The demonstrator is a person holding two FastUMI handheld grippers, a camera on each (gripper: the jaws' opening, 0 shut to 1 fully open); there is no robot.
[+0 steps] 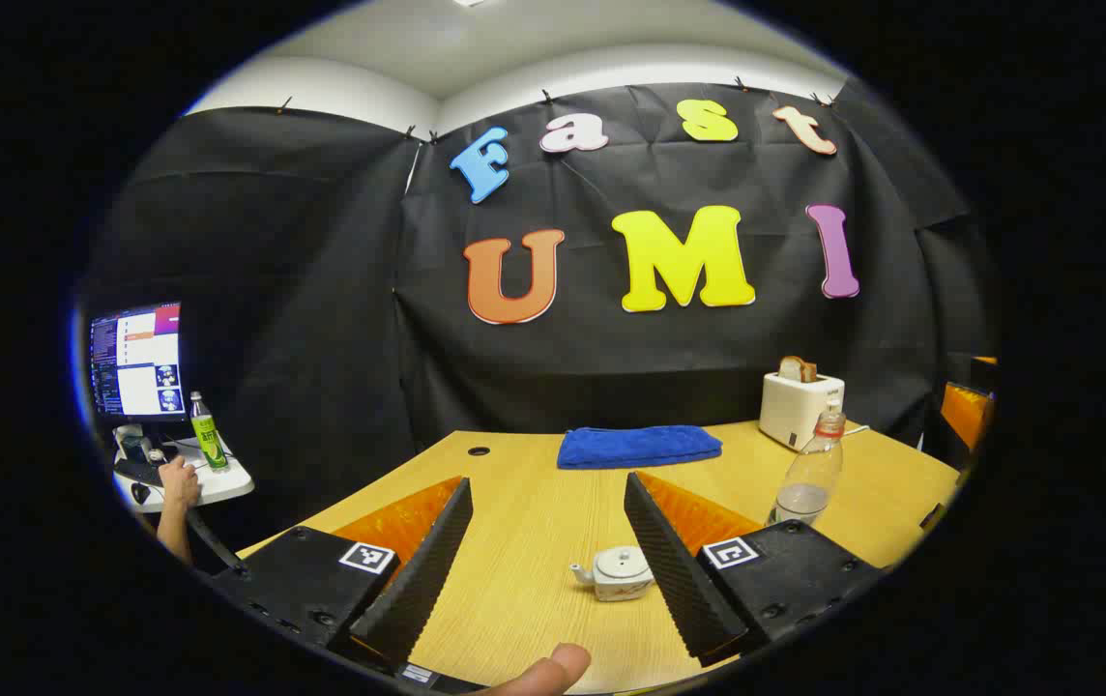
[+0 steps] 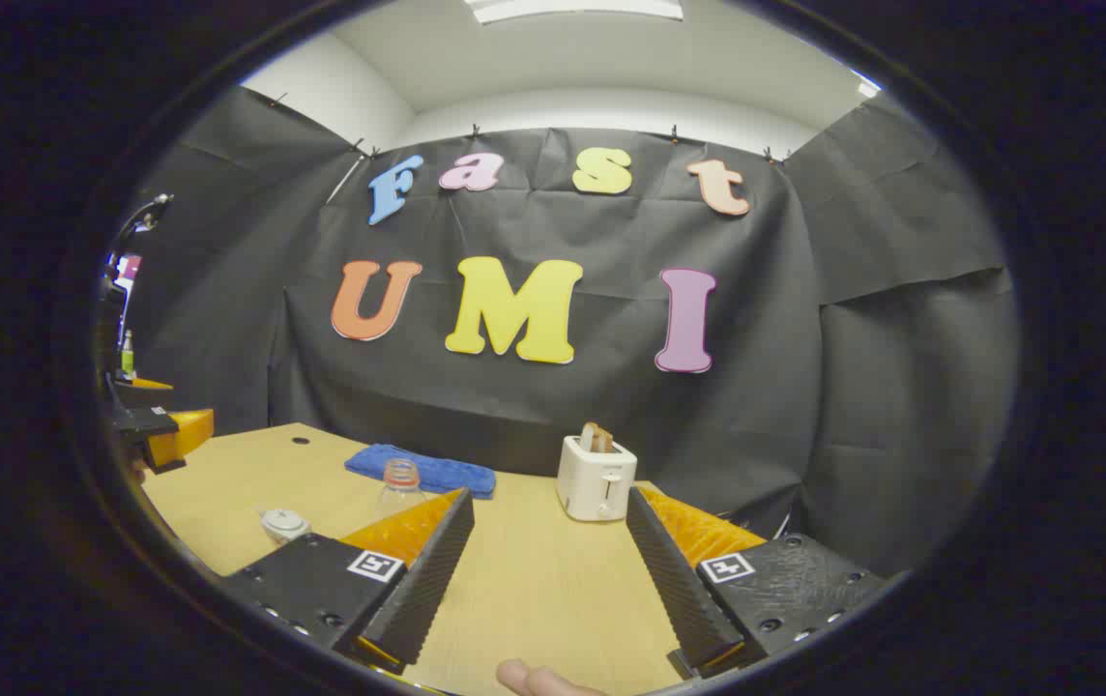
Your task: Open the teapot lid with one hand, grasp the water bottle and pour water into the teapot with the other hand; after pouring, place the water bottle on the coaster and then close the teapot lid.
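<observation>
Both tongs agape, gripping nothing: left tongs (image 1: 548,551) hovering low over the near edge of the tabletop (image 1: 534,503), right tongs (image 2: 548,570) likewise spread above the near edge, aimed toward the back right corner.

Largest to smallest from there. Wooden tabletop carrying everything. Blue towel (image 1: 638,447) folded flat along the back edge, near its middle. White toaster (image 1: 800,409) with bread slices in its slots, at the back right corner. Water bottle (image 1: 810,474) upright toward the right edge, in front of the toaster, cap off as far as can be told, a little water at the bottom. Teapot (image 1: 617,572) close to the near edge, between the left tongs' fingers in the left gripper view yet untouched, lid on, spout pointing left. No coaster made out.

Handling, as a judgement: bottle thin, clear plastic, light and nearly empty, likely to dent and slip if squeezed hard; best taken around the mid-body, below the shoulder, kept upright till over the pot. Teapot small, ceramic-looking, glazed and brittle; lid knob tiny and slick, to be pinched squarely from above and lifted straight, no prying.

Off the tabletop at far left, a person's hand (image 1: 178,481) at a side desk with a monitor (image 1: 137,360) and a green bottle (image 1: 207,443).
</observation>
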